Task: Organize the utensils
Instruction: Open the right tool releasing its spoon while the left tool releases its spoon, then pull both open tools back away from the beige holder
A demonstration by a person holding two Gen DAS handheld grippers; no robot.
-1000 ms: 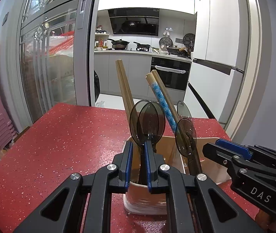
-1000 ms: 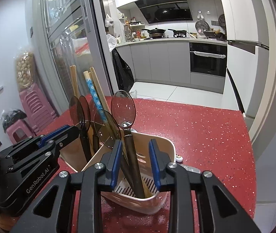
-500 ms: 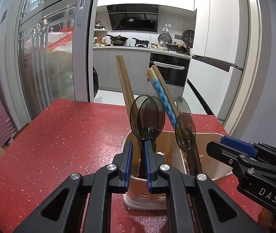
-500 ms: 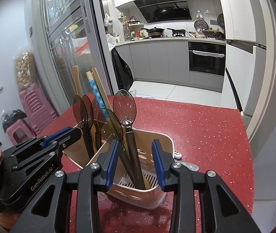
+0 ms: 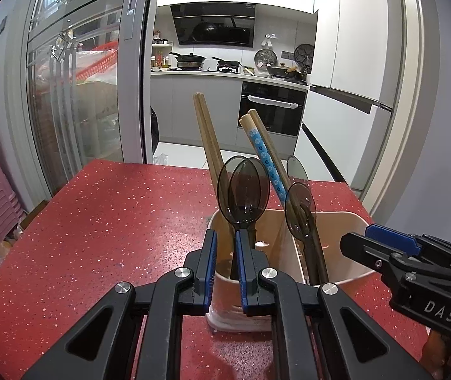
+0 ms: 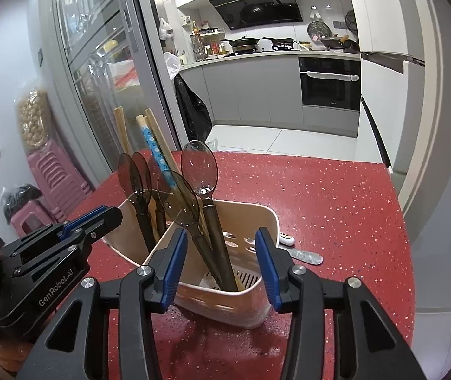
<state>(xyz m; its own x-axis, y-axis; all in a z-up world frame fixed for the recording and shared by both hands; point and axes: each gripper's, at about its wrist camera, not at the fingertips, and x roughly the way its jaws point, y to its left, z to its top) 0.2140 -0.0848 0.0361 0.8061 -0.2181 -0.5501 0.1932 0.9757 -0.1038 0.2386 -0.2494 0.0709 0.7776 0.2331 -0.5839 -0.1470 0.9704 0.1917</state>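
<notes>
A beige utensil holder (image 6: 250, 218) (image 5: 345, 221) stands on the red speckled table (image 5: 98, 221). Upright in it are several translucent brown spoons (image 5: 244, 186) (image 6: 177, 196), a paler spoon (image 6: 200, 167) and chopsticks (image 5: 208, 139), one pair patterned blue (image 6: 154, 148). My right gripper (image 6: 220, 262) (image 5: 352, 243) straddles the holder's near right end. Its jaws are opening, and the spoon handles between them touch neither pad. My left gripper (image 5: 227, 262) (image 6: 111, 218) sits at the holder's left end, nearly closed. A brown spoon handle shows in the narrow gap, with no clear pinch.
A small spreader with a white handle (image 6: 301, 255) lies on the table just behind the holder. Pink stools (image 6: 51, 174) stand off the table's left side. The table's right edge (image 6: 402, 221) runs close by a wall.
The right gripper's jaws have spread apart, away from the spoon handles standing in the holder. The left gripper has kept its place and its narrow gap.
</notes>
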